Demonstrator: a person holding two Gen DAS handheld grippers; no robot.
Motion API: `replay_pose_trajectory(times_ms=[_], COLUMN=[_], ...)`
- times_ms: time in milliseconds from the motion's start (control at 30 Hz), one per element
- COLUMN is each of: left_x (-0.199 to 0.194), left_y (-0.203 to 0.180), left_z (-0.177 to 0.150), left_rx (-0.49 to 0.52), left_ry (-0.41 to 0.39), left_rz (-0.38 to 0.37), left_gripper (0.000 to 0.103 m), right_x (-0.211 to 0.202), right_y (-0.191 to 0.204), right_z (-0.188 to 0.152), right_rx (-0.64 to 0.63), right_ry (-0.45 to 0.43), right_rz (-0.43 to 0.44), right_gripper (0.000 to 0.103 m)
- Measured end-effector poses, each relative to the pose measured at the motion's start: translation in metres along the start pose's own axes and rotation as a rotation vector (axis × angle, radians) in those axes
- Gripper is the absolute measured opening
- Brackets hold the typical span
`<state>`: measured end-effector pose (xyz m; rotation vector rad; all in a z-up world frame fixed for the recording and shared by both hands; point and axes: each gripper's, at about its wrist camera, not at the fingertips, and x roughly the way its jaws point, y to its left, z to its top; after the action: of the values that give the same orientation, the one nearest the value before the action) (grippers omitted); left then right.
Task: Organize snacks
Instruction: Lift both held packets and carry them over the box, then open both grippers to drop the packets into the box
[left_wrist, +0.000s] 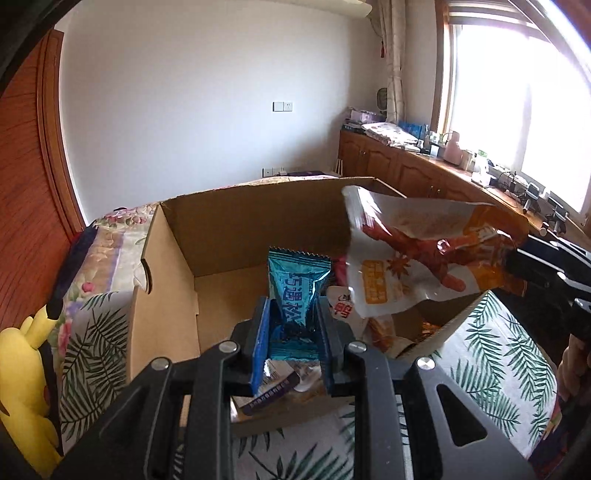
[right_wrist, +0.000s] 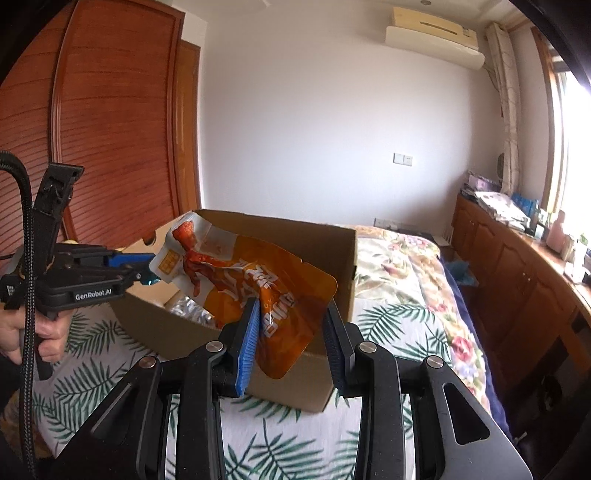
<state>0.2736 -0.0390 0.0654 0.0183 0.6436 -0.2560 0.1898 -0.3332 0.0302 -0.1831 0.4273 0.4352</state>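
An open cardboard box (left_wrist: 236, 236) stands on a leaf-print bed cover; it also shows in the right wrist view (right_wrist: 332, 243). My left gripper (left_wrist: 291, 314) is shut on a teal snack packet (left_wrist: 295, 291) and holds it over the box. It shows at the left in the right wrist view (right_wrist: 144, 269). My right gripper (right_wrist: 291, 325) holds an orange and white snack pouch (right_wrist: 258, 288) over the box's near rim; the pouch sits against the left pad and the jaws stand fairly wide. The pouch (left_wrist: 413, 254) hangs above the box in the left wrist view. Several packets (left_wrist: 373, 325) lie inside the box.
A yellow plush toy (left_wrist: 26, 369) lies left of the box. The bed (right_wrist: 402, 280) with a floral quilt extends behind. Wooden cabinets (right_wrist: 517, 273) with clutter run under the window at right. Wooden wardrobe doors (right_wrist: 110, 129) stand at left.
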Motion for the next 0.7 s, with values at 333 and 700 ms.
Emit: replay_pose_trajectory(times_ms=[333,700], left_x=[0.008,-0.012], left_y=[0.024,0.046], left_z=[-0.001,-0.003], left_rx=[-0.049,-0.088], left_ry=[-0.002,-0.059], left_rz=[0.023,0.034], left_gripper=[0.042,0.048], right_x=[0.041,0.067], right_y=[0.01,0.015], right_z=[0.005,0.01], right_rx=[-0.012,-0.018], right_ry=[0.039,0.078], right_rz=[0.02,0.037], right_gripper=[0.032,0.033])
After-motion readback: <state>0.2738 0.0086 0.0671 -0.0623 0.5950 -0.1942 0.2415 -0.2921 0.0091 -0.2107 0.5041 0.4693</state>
